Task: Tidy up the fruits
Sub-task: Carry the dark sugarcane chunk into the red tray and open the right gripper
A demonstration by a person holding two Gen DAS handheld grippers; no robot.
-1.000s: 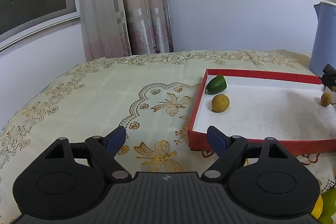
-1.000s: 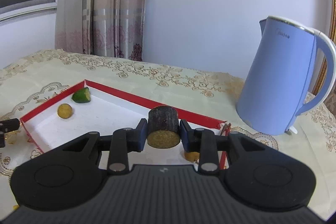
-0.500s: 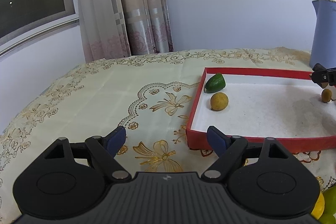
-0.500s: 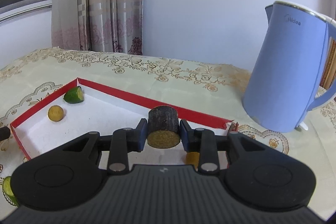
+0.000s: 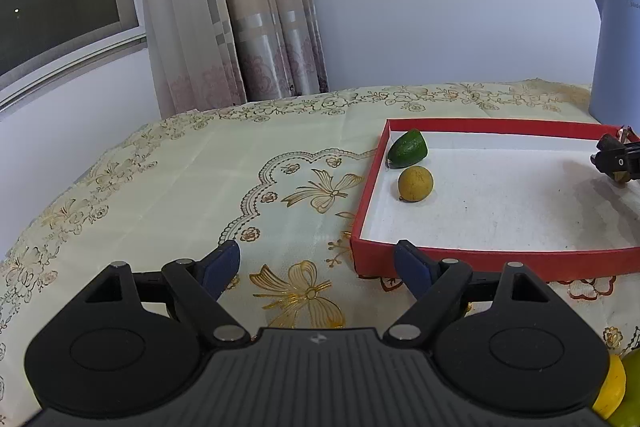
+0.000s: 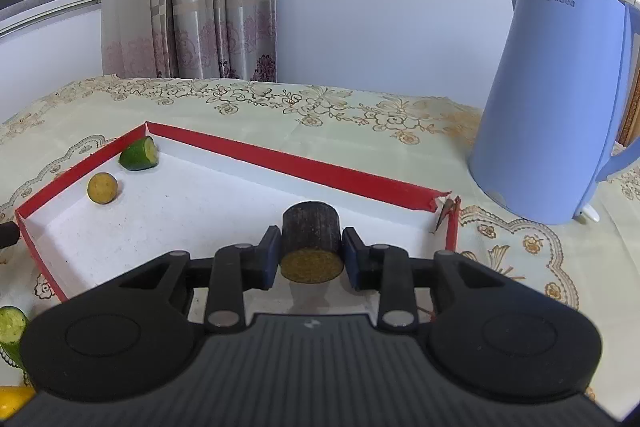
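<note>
Right wrist view looks into a shallow red cardboard tray [image 6: 328, 169] with a white, slightly speckled floor, lying on a cream tablecloth [image 6: 320, 111] printed with gold flowers and scalloped borders. In the tray's far left corner lies a green fruit half [image 6: 139, 155], its pale cut face turned to the right, and just beside it, nearer the camera, a small round yellow-brown fruit [image 6: 102, 188] with a matt skin; the two are close but apart. The tray's right corner is torn and bent outward. The right gripper [image 6: 311, 254] pinches a short dark cylindrical fruit piece [image 6: 311, 231] between its blue pads, rough dark rind on the sides and a grainy yellow cut face toward the camera; it hangs over the near right part of the tray floor. A smooth light-blue electric kettle [image 6: 552, 107] stands upright on the cloth outside the tray, past its right end.

Left wrist view shows the left gripper [image 5: 318, 263] with its blue-padded fingers spread wide and nothing between them, above the cloth just outside the tray's near left corner. Beside the gripper body at lower right, a yellow fruit [image 5: 612, 385] and a green one [image 5: 630, 399] peek in, outside the tray. A patterned pink curtain [image 5: 240, 7] hangs behind the table.
</note>
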